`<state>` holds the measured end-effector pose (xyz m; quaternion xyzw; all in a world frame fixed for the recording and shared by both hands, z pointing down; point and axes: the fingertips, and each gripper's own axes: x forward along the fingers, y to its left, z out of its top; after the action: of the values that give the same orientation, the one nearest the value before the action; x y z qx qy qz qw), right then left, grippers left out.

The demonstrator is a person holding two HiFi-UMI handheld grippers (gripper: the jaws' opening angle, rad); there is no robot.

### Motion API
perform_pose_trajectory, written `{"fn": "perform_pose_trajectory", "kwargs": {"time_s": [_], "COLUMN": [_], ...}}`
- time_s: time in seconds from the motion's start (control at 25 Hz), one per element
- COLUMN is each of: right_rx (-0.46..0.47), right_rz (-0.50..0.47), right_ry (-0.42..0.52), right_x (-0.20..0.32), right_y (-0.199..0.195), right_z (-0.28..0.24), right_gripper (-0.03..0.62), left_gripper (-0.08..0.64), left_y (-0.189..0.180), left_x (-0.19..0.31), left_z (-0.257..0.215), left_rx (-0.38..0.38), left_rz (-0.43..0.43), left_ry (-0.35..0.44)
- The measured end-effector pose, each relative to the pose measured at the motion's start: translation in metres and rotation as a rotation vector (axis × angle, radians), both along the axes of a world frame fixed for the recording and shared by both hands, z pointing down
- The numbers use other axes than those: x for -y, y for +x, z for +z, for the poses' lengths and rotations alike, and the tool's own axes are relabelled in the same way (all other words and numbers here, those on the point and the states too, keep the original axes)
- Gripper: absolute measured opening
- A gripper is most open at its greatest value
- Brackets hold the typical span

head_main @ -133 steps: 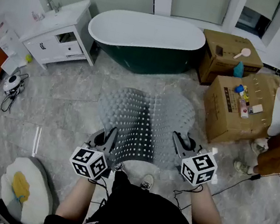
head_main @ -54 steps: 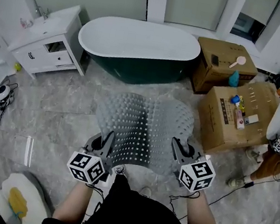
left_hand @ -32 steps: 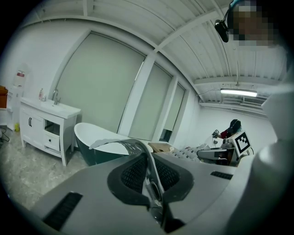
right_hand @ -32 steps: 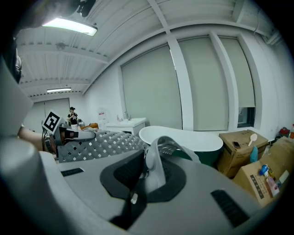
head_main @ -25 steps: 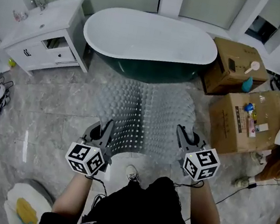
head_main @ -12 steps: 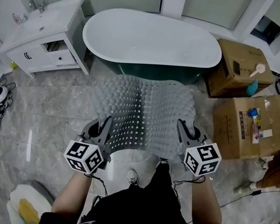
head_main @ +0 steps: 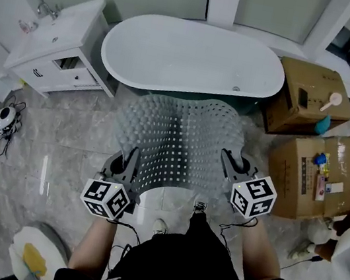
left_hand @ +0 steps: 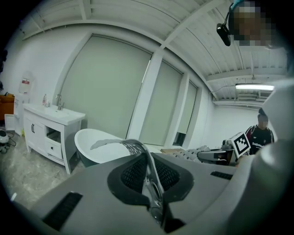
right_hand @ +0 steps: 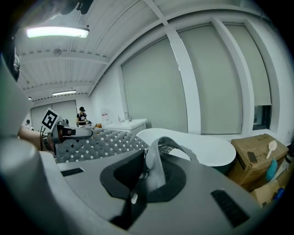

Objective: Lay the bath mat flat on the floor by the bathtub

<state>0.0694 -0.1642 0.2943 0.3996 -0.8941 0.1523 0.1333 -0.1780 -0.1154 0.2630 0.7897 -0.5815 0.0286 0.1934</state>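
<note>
1. Between our two grippers hangs the grey bath mat (head_main: 179,137). It is full of little bumps and small square holes.
2. Our left gripper (head_main: 134,157) holds the mat's near corner at 7 o'clock. The left gripper view shows its jaws pressed tight on the thin edge of the mat (left_hand: 133,147).
3. Our right gripper (head_main: 227,159) holds the other near corner at 5 o'clock. The right gripper view shows the mat's corner (right_hand: 157,158) curling up out of the jaws, which are squeezed on it.
4. The mat is not flat. It bends up like a little hill between the two corners and then drops away from us.
5. Its far edge points to 12 o'clock, just beside the bathtub (head_main: 192,59). We cannot tell if that edge touches the floor (head_main: 63,129).
6. The bathtub is white inside and dark green outside. It lies sideways in front of us.
7. A white sink cabinet (head_main: 60,49) stands at 10 o'clock from the mat, next to the tub's left end.
8. Two cardboard boxes (head_main: 310,96) sit at 2 and 3 o'clock from the mat, with small things lying on top.
9. Our shoe (head_main: 160,224) shows at 6 o'clock, on the grey stone floor under the mat's near edge.
</note>
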Motion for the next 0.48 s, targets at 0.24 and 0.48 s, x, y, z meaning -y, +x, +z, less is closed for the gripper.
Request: {"fn": "perform_pose_trajectory", "kwargs": {"time_s": [0.24,0.48], "right_rx": [0.004,0.013], "right_rz": [-0.032,-0.052], "right_ry": [-0.014,-0.030], "right_x": [0.052,0.087], "right_y": [0.026,0.046], "right_z": [0.005,0.019], "right_gripper": [0.028,0.028], "left_gripper": [0.029,0.029], "left_y": [0.027,0.047], "left_x": [0.043,0.073], "left_z": [0.004,0.014], "left_rx": [0.014,0.049], "left_rz": [-0.038,-0.064], "left_ry": [-0.009,-0.019]}}
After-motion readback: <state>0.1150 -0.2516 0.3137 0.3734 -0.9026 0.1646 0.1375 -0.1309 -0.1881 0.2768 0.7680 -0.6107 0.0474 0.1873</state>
